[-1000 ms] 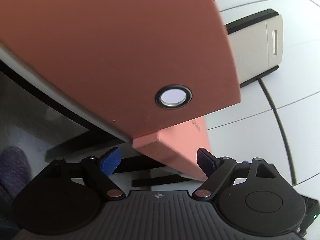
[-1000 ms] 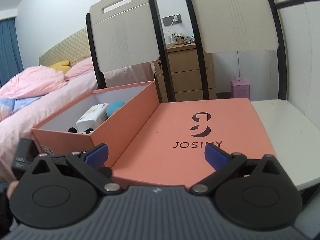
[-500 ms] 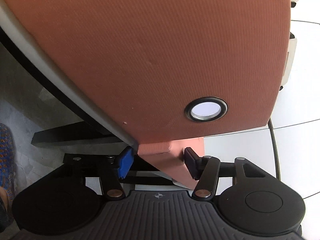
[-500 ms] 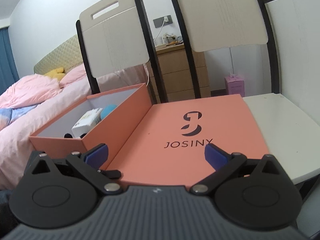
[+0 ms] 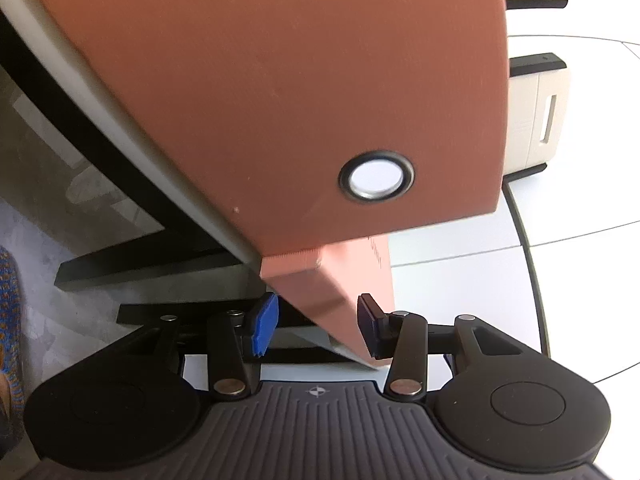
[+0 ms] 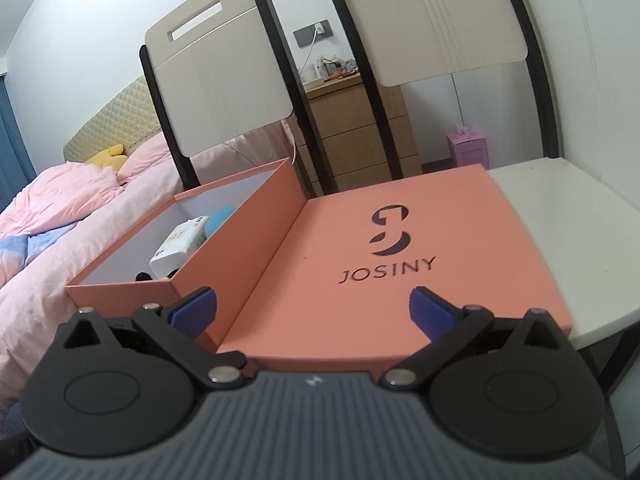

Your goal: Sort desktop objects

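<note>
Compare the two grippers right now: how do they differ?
The left gripper has just been closing, its fingers around the orange lid's corner; the right gripper stands wide open with nothing between its fingers. The left sits at the lid's edge; the right hovers over the printed top. Both have blue pads.

Left wrist view hard against box [image 5: 280, 100] corner, right wrist view farther, overlooking same box [image 6: 360, 248]
</note>
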### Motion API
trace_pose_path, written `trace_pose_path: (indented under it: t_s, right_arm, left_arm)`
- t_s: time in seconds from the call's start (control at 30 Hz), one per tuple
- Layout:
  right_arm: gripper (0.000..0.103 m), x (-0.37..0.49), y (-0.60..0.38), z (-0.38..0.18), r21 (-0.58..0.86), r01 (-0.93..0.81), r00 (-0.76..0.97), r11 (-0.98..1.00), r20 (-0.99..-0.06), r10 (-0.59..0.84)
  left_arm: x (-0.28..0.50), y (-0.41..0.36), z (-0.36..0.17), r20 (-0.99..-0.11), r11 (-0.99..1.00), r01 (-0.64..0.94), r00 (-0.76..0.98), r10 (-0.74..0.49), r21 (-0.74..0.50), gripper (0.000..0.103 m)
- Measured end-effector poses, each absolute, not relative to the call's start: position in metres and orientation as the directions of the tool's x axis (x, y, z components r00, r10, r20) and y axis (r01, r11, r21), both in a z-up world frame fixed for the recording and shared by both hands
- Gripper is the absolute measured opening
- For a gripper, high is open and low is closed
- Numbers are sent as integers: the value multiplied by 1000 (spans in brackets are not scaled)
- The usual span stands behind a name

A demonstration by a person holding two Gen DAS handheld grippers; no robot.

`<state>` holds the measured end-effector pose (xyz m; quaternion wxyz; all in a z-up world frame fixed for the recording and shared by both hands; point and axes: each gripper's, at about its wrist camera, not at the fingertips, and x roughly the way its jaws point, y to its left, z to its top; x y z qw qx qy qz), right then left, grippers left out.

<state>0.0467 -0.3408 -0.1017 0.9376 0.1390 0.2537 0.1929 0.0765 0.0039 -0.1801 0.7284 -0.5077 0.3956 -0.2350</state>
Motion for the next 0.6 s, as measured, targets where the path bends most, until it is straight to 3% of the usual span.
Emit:
trace_pose_path:
  t_s: [0.13,0.3,0.4,0.47,0.6]
  right_arm:
    - [103,44,-336,-100,353,-303,797,885,-415,439]
    - [103,46,-337,-101,367,-299,795,881,-414,442]
    - [103,48,-336,-102,375,-300,790,877,-419,448]
    - [103,49,-337,-103,376,-300,787,877,-422,450]
    - [103,51,-340,-104,382,-290,787,878,-426,445]
  left_arm:
    - [83,7,-173,-332,355,-78,582,-742,-931,69]
    - [94,9,-163,-319,316,-108,571,-757,-943,71]
    - [98,5,-159,-326,308,-128,547,-771,-943,62]
    - [99,3,-156,-331,308,-134,533,-779,-942,49]
    - [97,9,-145,-315,281,-147,542,-779,-948,47]
